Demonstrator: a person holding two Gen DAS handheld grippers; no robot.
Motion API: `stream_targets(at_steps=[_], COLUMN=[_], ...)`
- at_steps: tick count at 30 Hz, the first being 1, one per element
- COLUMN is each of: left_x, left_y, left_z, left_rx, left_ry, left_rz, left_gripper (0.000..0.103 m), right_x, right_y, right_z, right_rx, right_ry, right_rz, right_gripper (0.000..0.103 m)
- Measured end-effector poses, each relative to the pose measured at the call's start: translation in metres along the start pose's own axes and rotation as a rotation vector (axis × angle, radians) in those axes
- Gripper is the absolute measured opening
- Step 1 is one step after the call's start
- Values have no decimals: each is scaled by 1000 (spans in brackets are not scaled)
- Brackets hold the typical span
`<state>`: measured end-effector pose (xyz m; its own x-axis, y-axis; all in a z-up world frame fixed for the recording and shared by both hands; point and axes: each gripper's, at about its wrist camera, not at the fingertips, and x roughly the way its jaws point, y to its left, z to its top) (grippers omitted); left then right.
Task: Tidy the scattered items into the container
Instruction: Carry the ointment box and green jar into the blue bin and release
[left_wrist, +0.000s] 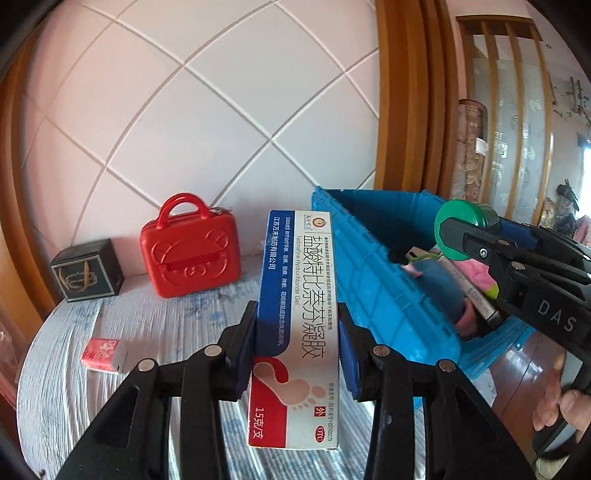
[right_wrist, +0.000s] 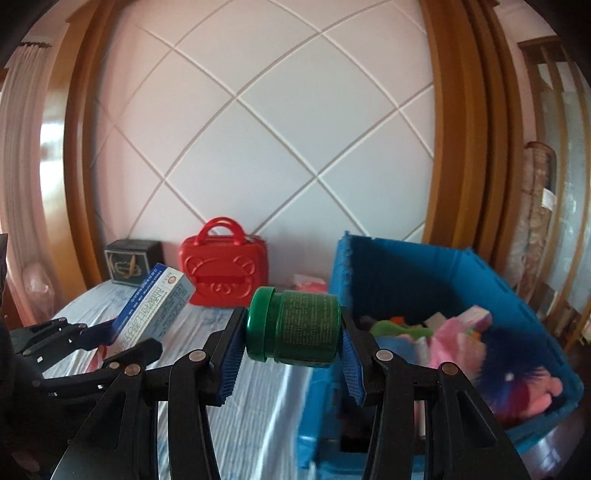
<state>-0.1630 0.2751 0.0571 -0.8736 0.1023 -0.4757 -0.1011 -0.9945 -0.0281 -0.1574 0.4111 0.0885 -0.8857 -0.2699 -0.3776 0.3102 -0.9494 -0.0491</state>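
Above the tabletop (left_wrist: 155, 325), the left claw (left_wrist: 297, 343) angles slightly downward, clamping a gel box (left_wrist: 295, 325) upright left of the blue bin (left_wrist: 373, 288). Rightward, the right claw (right_wrist: 291, 350) grips a green jar (right_wrist: 295, 328) sideways at the bin's near rim.

Two handheld grippers of matte black plastic. On the left gripper (left_wrist: 297, 347), angular linkage arms carry round silver rivets, and each finger ends in a ribbed blue pad (left_wrist: 347, 356). The right gripper (right_wrist: 293, 332) matches it; its side, at three o'clock in the left view, bears pale letters "DAS". A bare hand (left_wrist: 561, 402) grips its handle.
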Motion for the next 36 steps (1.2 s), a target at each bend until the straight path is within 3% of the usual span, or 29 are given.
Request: stream_targets(at_steps=[7, 11, 16, 23, 36], left_x=[28, 77, 128, 151, 148], left_y=[-108, -166, -216, -223, -217], left_z=[31, 43, 39, 38, 37], left_rx=[41, 50, 59, 38, 34], left_ry=[-36, 25, 142, 196, 177], left_rz=[-79, -94, -38, 36, 63], left_gripper=[39, 39, 39, 39, 43], right_x=[-28, -25, 7, 42, 43], right_y=[-108, -179, -242, -271, -278], right_z=[15, 7, -26, -72, -86], right_rx=[22, 31, 49, 70, 78], right_ry=[-50, -18, 108, 231, 251], right_rz=[-116, -148, -138, -47, -23], right_gripper=[46, 46, 46, 46, 49])
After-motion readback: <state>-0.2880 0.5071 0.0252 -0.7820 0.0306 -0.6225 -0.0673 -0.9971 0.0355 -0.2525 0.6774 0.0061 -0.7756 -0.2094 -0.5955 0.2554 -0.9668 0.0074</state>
